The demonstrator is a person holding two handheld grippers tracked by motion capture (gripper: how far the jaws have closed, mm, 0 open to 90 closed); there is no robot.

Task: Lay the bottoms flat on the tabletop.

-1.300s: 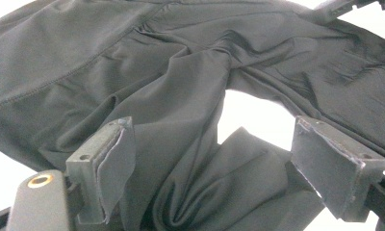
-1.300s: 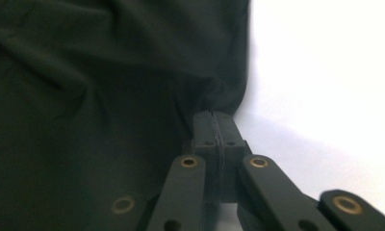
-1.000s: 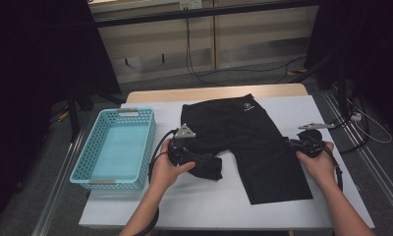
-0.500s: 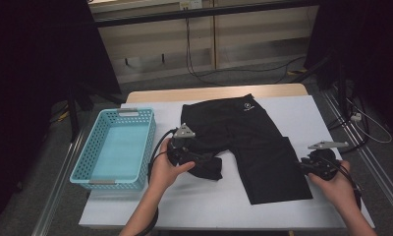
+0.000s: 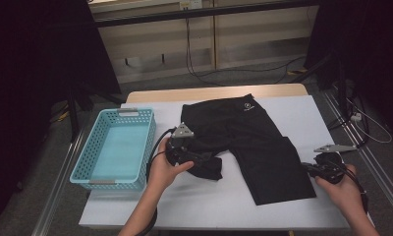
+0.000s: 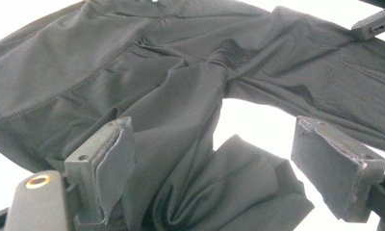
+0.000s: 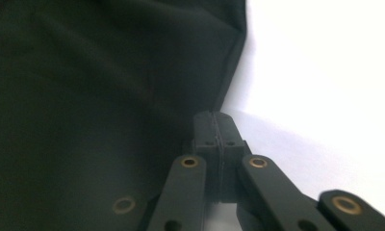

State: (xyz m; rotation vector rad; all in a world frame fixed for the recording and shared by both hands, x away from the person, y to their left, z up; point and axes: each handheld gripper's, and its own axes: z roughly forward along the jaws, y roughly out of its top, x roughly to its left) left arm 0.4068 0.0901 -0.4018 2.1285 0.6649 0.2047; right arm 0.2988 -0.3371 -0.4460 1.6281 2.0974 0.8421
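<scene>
Black shorts (image 5: 248,147) lie spread on the table (image 5: 312,118) between both claws. Left claw (image 5: 194,160) gapes wide over a bunched leg; right claw (image 5: 310,169) is pinched together, empty, beside the other leg's hem. The blue basket (image 5: 86,167) left of it holds nothing.

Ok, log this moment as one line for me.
left gripper: jaws open around bunched leg of black shorts | right gripper: jaws shut, at right leg's edge | basket: left of shorts

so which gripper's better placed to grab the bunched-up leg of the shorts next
Left. The left gripper sits right at the bunched leg of the black shorts, jaws open on either side of the folds. The right gripper is shut, off by the flat leg's outer edge.
</scene>
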